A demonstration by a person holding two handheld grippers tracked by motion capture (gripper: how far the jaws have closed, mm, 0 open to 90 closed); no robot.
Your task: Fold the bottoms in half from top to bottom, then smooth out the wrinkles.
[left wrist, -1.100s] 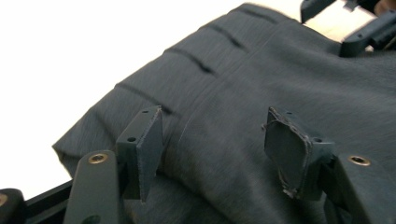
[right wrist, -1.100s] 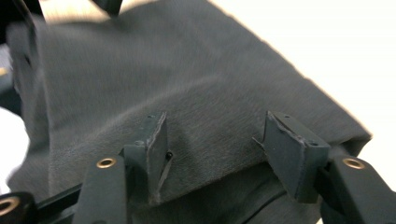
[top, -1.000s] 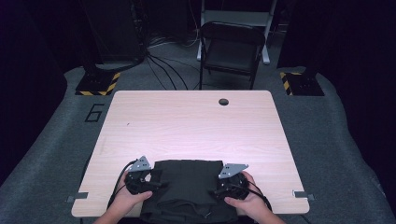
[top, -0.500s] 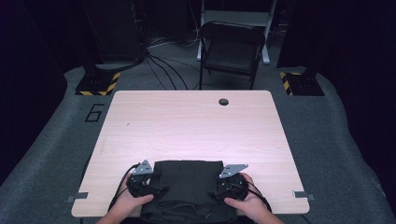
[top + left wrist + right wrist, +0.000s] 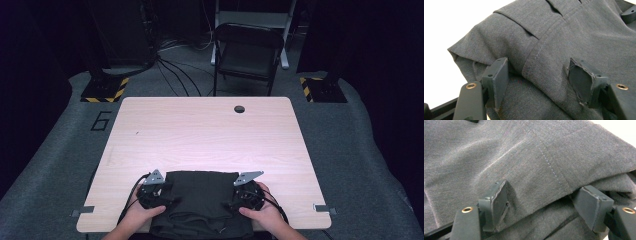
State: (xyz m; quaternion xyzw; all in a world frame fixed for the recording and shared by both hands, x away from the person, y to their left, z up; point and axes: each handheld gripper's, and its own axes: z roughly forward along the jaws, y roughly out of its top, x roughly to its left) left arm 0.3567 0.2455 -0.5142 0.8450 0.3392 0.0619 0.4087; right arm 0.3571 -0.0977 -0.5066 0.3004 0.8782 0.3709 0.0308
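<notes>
Garment: dark grey folded cloth (image 5: 202,202) lies at the near edge of the table (image 5: 210,135), midway between the two hands, its near hem hanging slightly over the edge.
Fold: a stitched seam (image 5: 541,47) crosses the top layer; layers lie stacked, fairly flat, with a few soft creases.
Right gripper (image 5: 246,196): sits at the garment's right edge; its jaws have just been opening and now stand wide, the cloth's folded edge between the pads (image 5: 497,202) but not pinched.
Left gripper (image 5: 154,192): at the garment's left edge, jaws spread wide over the fabric, pads (image 5: 499,77) resting on or against the cloth without clamping it.
Change: compared with a second ago both grippers sit a touch nearer the person, and the garment looks settled.
Meaning: likely a release after a fold; the cloth seems free on both sides, so the next grasp or smoothing can be set up.
Surroundings: a folding chair (image 5: 247,50) stands beyond the table's far side.
</notes>
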